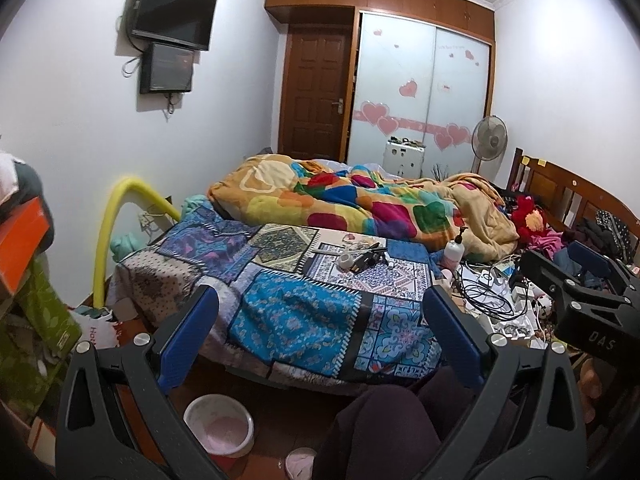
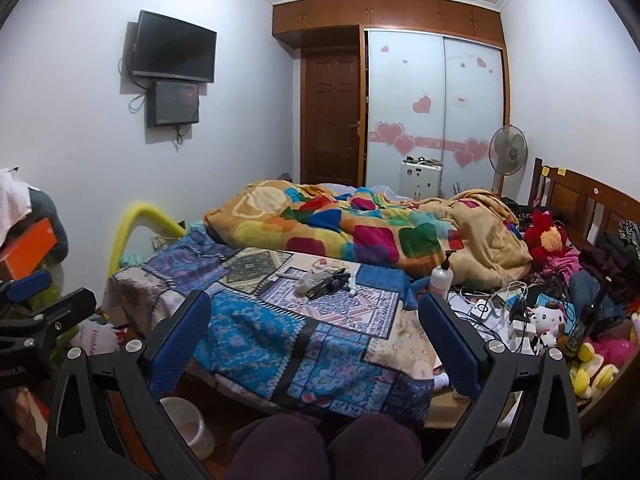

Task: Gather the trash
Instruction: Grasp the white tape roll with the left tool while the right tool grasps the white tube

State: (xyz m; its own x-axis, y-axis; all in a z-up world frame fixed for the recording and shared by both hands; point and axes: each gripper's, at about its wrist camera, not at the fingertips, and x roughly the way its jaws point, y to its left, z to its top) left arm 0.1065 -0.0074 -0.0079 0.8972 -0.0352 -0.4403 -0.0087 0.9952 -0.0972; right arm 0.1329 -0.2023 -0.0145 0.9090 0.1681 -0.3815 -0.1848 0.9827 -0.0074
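A small heap of trash (image 1: 362,258) lies on the patchwork bed cover (image 1: 296,312): crumpled white wrappers and dark bits. It also shows in the right wrist view (image 2: 326,280). A white bin with a pink liner (image 1: 219,424) stands on the floor below the bed edge; its rim shows in the right wrist view (image 2: 182,420). My left gripper (image 1: 322,304) is open and empty, short of the trash. My right gripper (image 2: 316,308) is open and empty too, and shows at the right of the left wrist view (image 1: 576,272).
A colourful quilt (image 1: 360,204) covers the far bed. A pump bottle (image 2: 442,278), cables and chargers (image 2: 492,308), plush toys (image 2: 548,320) and clothes crowd the right side. Boxes (image 1: 24,240) are stacked at left. My knees (image 2: 320,448) are below the grippers.
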